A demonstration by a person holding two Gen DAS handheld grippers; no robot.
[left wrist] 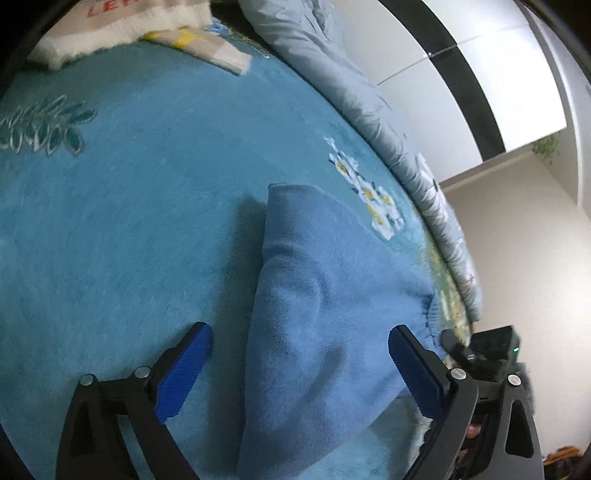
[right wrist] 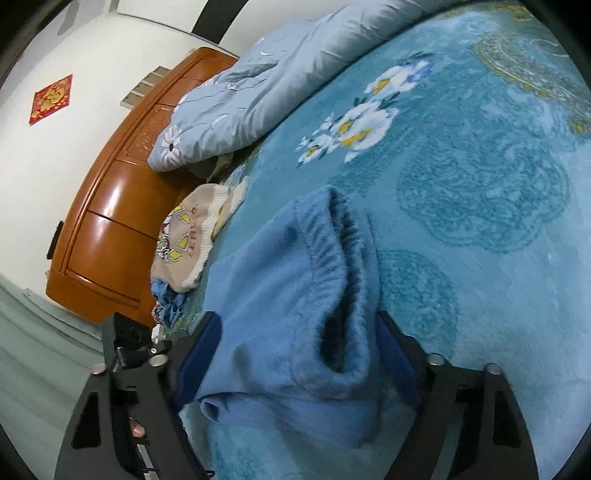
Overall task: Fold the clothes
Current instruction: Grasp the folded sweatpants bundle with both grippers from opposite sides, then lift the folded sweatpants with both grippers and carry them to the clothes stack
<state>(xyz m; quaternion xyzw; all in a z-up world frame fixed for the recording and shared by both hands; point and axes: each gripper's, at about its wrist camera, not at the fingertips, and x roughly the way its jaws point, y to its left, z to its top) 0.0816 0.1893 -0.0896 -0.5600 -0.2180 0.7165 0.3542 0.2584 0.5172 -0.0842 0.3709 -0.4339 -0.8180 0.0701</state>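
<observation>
A light blue fleece garment (left wrist: 314, 317) lies folded on the teal floral blanket (left wrist: 129, 206). My left gripper (left wrist: 300, 363) is open, its blue pads (left wrist: 184, 373) spread either side of the garment's near end. In the right wrist view the same garment (right wrist: 280, 295) shows its elastic waistband raised. My right gripper (right wrist: 299, 369) is open, with the bunched cloth lying between its fingers (right wrist: 395, 362). The other gripper (right wrist: 129, 354) shows at lower left.
A beige knit garment with red lettering (right wrist: 188, 240) lies by the bed's edge, also at top left in the left wrist view (left wrist: 122, 26). A pale blue quilt (right wrist: 258, 88) is heaped at the back. A wooden headboard (right wrist: 110, 206) stands behind.
</observation>
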